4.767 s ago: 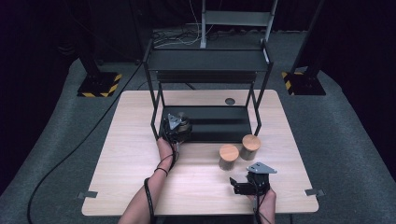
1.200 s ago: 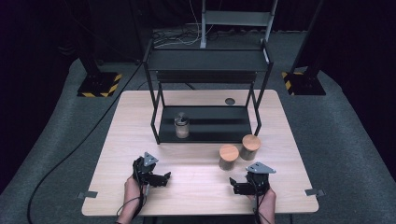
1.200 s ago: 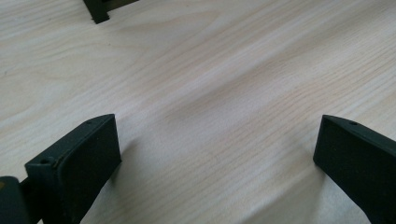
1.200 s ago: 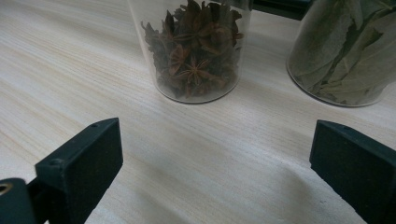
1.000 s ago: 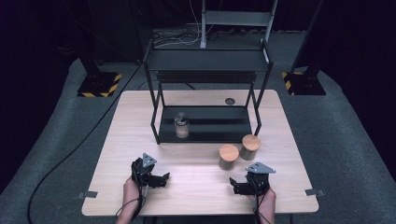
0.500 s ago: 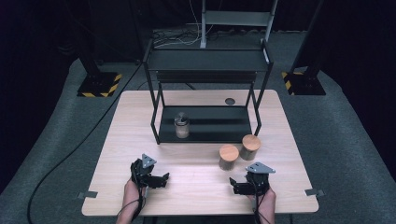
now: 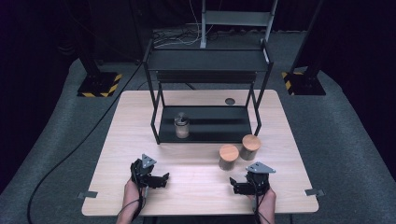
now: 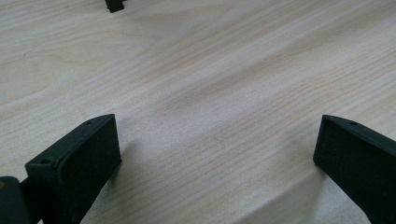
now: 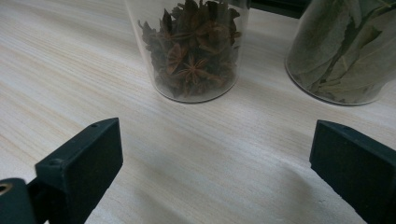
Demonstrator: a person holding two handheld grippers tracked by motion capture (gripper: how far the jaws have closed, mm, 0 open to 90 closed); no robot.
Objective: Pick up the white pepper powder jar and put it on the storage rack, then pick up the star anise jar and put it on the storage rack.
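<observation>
High view: left gripper (image 7: 164,178) and right gripper (image 7: 232,185) resting low on the near part of the pale wooden worktop (image 7: 196,163), well apart, each held by a hand cut off at the bottom edge. Two jars with wooden lids just ahead of the right gripper, the nearer jar (image 7: 228,157) beside the farther one (image 7: 250,147), almost touching. Black metal rack (image 7: 208,93) standing at the back half of the worktop, a small glass jar (image 7: 181,126) on its lower shelf near the left end; contents too small to make out. Dark round spot (image 7: 229,101) behind the rack, hard to identify. Grey carpet all round, dark room, black cable (image 7: 70,154) trailing across the floor at left, striped stand bases (image 7: 99,87) at the rear.

Left gripper view: jaws spread wide, nothing between them but bare wood grain (image 8: 219,107). Small dark piece (image 8: 114,5) cut off at the top edge, unclear.

Right gripper view: jaws spread wide and empty, just short of a glass jar of star anise (image 9: 191,51). Second jar of green leaves (image 9: 345,51) beside it; both cut off at the top, lids hidden.
</observation>
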